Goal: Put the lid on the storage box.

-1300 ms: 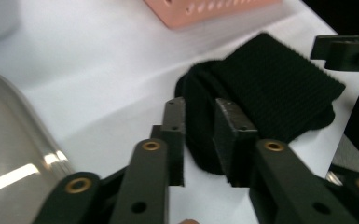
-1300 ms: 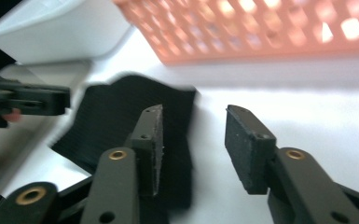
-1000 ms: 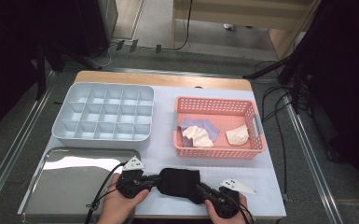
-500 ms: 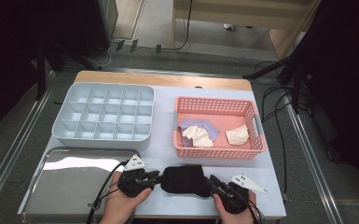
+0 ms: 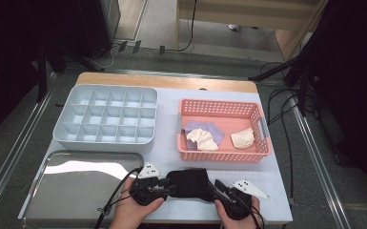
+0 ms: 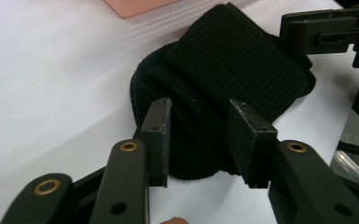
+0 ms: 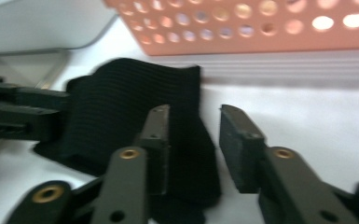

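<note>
On the white-covered surface (image 5: 276, 195), the pale blue plastic compartment tray (image 5: 106, 118) sits at the far left, with the pink perforated plastic basket (image 5: 223, 129) to its right. In the basket lie a lilac cloth (image 5: 205, 129), a cream cloth (image 5: 203, 140) on it, and another cream cloth (image 5: 242, 138) further right. The shiny metal tray (image 5: 76, 188) lies before the compartment tray. The black ribbed knitted sock (image 5: 188, 183) lies before the basket, between the left tongs (image 5: 166, 187) and right tongs (image 5: 216, 187).
</note>
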The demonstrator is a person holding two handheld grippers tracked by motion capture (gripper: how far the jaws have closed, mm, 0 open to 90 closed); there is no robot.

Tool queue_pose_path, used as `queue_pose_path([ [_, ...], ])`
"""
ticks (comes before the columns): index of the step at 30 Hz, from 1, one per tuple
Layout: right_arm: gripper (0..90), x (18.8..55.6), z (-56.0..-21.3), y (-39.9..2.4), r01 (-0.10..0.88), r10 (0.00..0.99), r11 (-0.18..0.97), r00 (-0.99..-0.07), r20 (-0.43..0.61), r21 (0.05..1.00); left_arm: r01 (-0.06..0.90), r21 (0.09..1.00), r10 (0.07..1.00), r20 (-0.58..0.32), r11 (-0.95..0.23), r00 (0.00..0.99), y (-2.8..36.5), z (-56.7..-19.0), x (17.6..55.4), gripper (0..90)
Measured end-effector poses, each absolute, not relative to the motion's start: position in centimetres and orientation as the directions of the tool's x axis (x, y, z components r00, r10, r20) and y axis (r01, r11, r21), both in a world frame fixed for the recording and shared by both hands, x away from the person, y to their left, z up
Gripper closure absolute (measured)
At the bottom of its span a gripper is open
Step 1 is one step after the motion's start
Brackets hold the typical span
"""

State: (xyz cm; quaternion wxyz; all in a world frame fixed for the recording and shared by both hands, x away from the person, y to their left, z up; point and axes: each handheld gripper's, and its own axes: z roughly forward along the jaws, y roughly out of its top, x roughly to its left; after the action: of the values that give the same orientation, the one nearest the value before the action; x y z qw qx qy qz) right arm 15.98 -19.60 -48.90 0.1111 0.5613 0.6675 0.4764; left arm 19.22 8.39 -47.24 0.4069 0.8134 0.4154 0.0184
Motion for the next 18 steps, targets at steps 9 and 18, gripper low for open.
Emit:
queue_pose_path([
  [9,74.2,16.6,-50.0,-19.6,0.692,0.836,-0.095,-0.335,0.435,0.715,0.652,0.677,0.681,-0.3,-0.341,0.668,7.9,-47.1,19.2,85.9],
  [18,75.1,16.7,-50.0,-19.4,0.684,0.843,-0.08,-0.342,0.415,0.725,0.605,0.729,0.704,-0.245,-0.32,0.667,8.2,-46.5,19.1,86.5],
])
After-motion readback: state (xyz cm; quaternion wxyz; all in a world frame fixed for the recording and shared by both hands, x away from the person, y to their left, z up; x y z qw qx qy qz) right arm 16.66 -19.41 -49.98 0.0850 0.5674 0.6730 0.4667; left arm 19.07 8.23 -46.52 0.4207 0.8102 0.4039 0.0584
